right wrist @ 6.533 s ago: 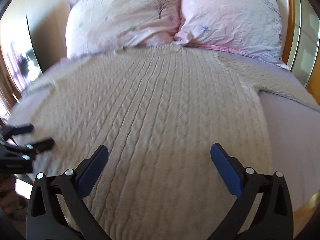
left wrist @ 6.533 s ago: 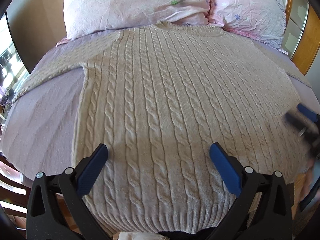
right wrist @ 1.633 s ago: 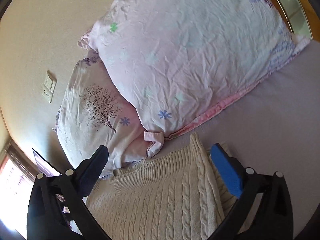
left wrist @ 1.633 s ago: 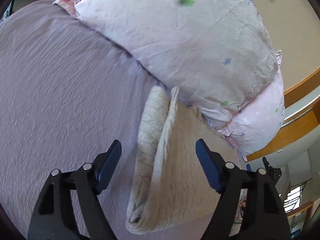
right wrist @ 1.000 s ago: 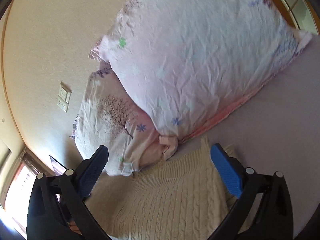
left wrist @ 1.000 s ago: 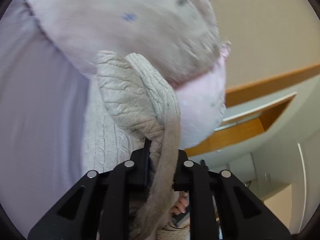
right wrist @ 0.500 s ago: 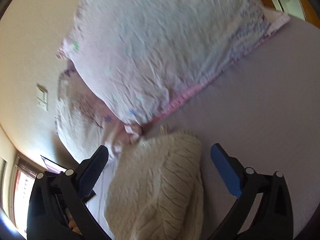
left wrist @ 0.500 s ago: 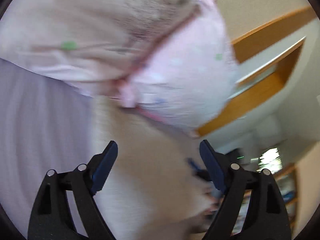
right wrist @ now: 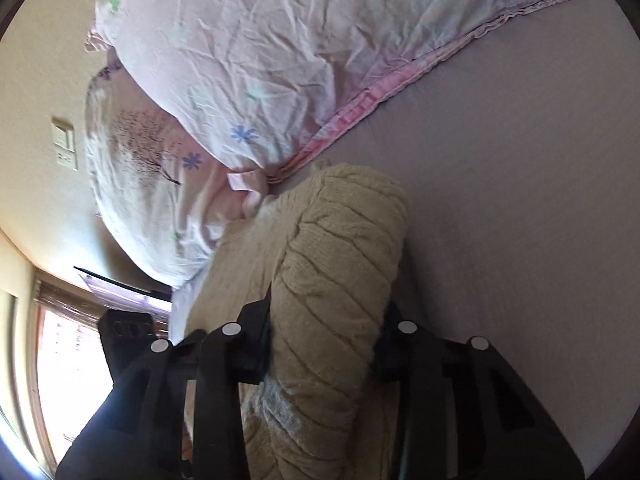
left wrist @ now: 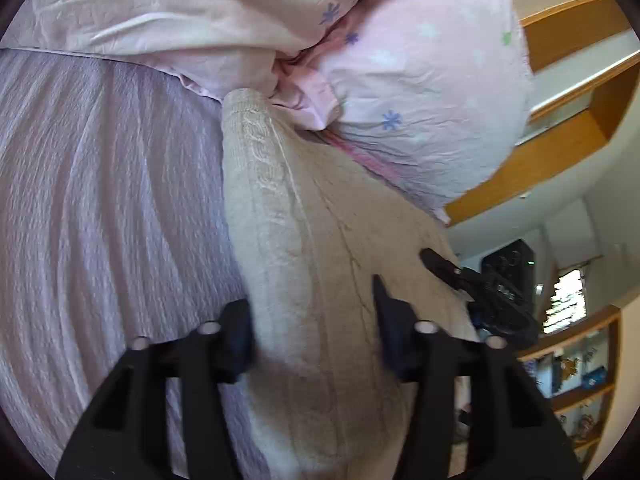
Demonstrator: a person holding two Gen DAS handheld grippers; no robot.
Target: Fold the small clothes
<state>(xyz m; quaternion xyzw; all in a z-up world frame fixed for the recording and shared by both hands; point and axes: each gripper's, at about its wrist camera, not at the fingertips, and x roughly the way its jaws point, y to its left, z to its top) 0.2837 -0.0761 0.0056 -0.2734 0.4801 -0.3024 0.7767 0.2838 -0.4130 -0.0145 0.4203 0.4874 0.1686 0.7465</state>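
Note:
A beige cable-knit sweater (left wrist: 312,240) lies on the bed with both side parts folded inward. In the left wrist view my left gripper (left wrist: 312,316) is partly open, its fingers on either side of the sweater's folded left edge. In the right wrist view my right gripper (right wrist: 326,344) has its fingers on either side of a thick bunched fold of the sweater (right wrist: 340,264) at its right edge; the jaws stand about as wide as the fold. The right gripper also shows in the left wrist view (left wrist: 476,284) over the sweater's far side.
Two pink flowered pillows (left wrist: 420,80) (right wrist: 280,40) lie at the head of the bed, touching the sweater's collar end. The lilac sheet (left wrist: 100,200) (right wrist: 520,160) spreads on both sides. A wooden headboard (left wrist: 560,140), shelves and a window (right wrist: 68,380) are beyond.
The left gripper let go of the sleeve it had carried over and now straddles the folded left edge. The right gripper has narrowed around the bunched right fold.

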